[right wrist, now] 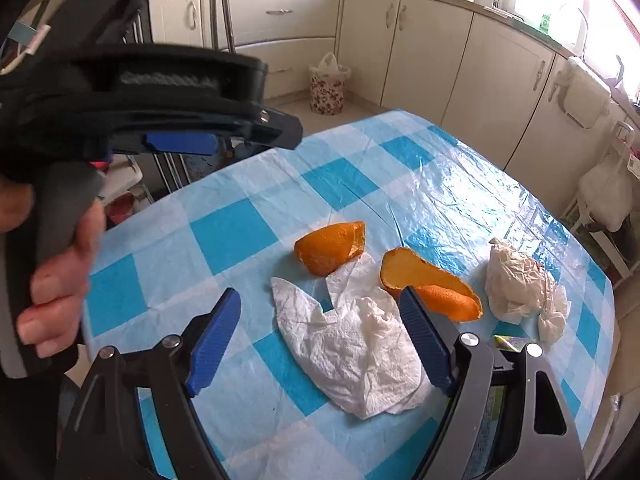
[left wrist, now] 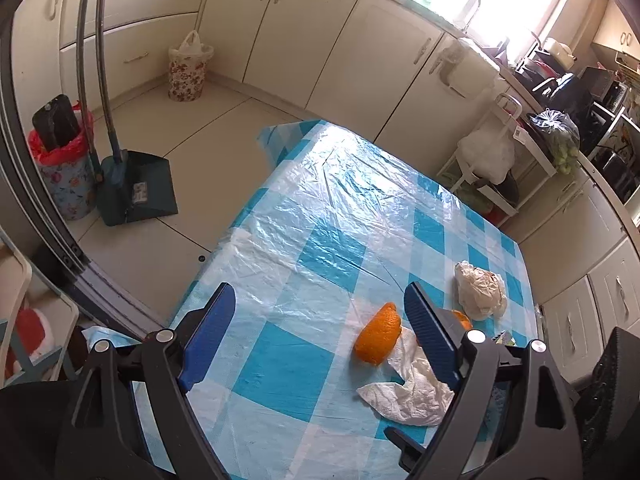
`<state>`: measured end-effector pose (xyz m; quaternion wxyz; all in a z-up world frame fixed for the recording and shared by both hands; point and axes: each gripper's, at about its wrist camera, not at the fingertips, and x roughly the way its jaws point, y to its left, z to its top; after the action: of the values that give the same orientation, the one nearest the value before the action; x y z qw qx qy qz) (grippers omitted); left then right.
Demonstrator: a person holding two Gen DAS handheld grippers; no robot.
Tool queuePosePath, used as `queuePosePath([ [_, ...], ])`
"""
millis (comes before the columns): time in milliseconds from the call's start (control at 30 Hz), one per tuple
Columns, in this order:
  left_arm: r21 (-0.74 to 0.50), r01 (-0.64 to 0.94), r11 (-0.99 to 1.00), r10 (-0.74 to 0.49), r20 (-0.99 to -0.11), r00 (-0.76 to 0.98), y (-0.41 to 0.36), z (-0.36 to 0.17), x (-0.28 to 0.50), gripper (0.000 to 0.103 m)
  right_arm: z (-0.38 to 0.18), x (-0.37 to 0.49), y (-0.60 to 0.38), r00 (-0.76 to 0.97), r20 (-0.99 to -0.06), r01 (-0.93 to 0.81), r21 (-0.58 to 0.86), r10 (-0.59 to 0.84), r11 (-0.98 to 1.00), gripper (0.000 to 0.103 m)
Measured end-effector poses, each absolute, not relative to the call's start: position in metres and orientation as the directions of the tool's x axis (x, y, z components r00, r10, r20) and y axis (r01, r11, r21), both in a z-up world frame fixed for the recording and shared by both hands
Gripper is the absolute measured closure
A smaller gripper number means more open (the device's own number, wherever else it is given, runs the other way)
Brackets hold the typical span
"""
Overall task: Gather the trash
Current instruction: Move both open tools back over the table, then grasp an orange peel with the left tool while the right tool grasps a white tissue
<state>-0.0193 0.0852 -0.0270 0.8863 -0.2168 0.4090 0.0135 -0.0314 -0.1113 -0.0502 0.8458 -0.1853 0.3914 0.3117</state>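
Note:
On the blue-and-white checked table (right wrist: 224,232) lie two orange peels (right wrist: 332,246) (right wrist: 436,284), a flat white tissue (right wrist: 352,356) and a crumpled white paper ball (right wrist: 520,284). My right gripper (right wrist: 320,304) is open and empty, hovering just above the tissue. My left gripper (left wrist: 318,300) is open and empty over the table's left part, with one orange peel (left wrist: 378,338), the tissue (left wrist: 412,392) and the paper ball (left wrist: 478,290) to its right. The left gripper also shows in the right wrist view (right wrist: 180,144), held by a hand.
A floral bin with a white bag (left wrist: 188,66) stands on the floor by the cabinets. A second bin with a red liner (left wrist: 64,168) and a dustpan (left wrist: 136,188) stand at the left. A small green wrapper (right wrist: 512,342) lies near the right finger. Cabinets surround the table.

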Motion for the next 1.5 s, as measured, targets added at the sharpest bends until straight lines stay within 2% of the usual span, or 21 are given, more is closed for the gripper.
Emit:
queuePosePath([
  [167, -0.389, -0.217, 0.895, -0.161, -0.738, 0.655, 0.093, -0.034, -0.016, 0.020, -0.072, -0.016, -0.113, 0.462, -0.823, -0.637, -0.049, 0.331, 0.769, 0.025],
  [300, -0.377, -0.189, 0.907, -0.179, -0.749, 0.638, 0.082, -0.039, -0.010, 0.020, -0.075, -0.006, -0.128, 0.421, -0.822, -0.604, 0.060, 0.382, 0.795, 0.027],
  [367, -0.368, -0.170, 0.914, -0.188, -0.756, 0.627, 0.075, -0.042, -0.009, 0.020, -0.074, -0.003, -0.135, 0.432, -0.813, -0.585, 0.077, 0.391, 0.807, 0.040],
  [433, -0.349, -0.144, 0.926, -0.196, -0.771, 0.606, 0.066, -0.047, -0.006, 0.020, -0.070, -0.001, -0.141, 0.425, -0.812, -0.579, 0.096, 0.400, 0.810, 0.070],
  [500, -0.318, -0.123, 0.940, -0.188, -0.786, 0.589, 0.056, -0.053, -0.003, 0.020, -0.068, -0.003, -0.147, 0.400, -0.816, -0.580, 0.127, 0.417, 0.805, 0.082],
  [533, -0.296, -0.113, 0.949, -0.178, -0.794, 0.581, 0.051, -0.056, -0.001, 0.020, -0.067, -0.005, -0.148, 0.390, -0.818, -0.587, 0.133, 0.422, 0.799, 0.085],
  [633, -0.254, -0.084, 0.963, -0.165, -0.811, 0.562, 0.039, -0.063, 0.003, 0.020, -0.064, -0.019, -0.151, 0.350, -0.825, -0.618, 0.152, 0.444, 0.771, 0.089],
  [900, -0.066, 0.001, 0.998, -0.054, -0.823, 0.565, 0.005, -0.071, 0.013, 0.022, -0.049, -0.068, -0.171, 0.279, -0.817, -0.710, 0.179, 0.505, 0.681, 0.089],
  [1000, -0.009, 0.058, 0.998, -0.040, -0.821, 0.569, -0.010, -0.071, 0.012, 0.039, -0.042, -0.079, -0.180, 0.267, -0.802, -0.726, 0.197, 0.534, 0.659, 0.089],
  [1067, 0.034, 0.091, 0.995, -0.025, -0.817, 0.576, -0.019, -0.070, 0.012, 0.062, -0.037, -0.081, -0.183, 0.269, -0.791, -0.730, 0.204, 0.549, 0.652, 0.089],
  [1133, 0.035, 0.112, 0.993, -0.036, -0.816, 0.577, -0.025, -0.067, 0.010, 0.079, -0.031, -0.081, -0.187, 0.274, -0.774, -0.734, 0.214, 0.570, 0.644, 0.089],
  [1300, -0.085, 0.078, 0.993, -0.115, -0.807, 0.579, -0.009, -0.057, 0.004, 0.087, -0.005, -0.076, -0.201, 0.339, -0.708, -0.727, 0.220, 0.620, 0.650, 0.089],
  [1500, -0.218, 0.134, 0.967, -0.251, -0.703, 0.665, -0.001, -0.017, -0.018, 0.087, 0.031, -0.061, -0.253, 0.515, -0.614, -0.632, 0.200, 0.598, 0.749, 0.089],
])
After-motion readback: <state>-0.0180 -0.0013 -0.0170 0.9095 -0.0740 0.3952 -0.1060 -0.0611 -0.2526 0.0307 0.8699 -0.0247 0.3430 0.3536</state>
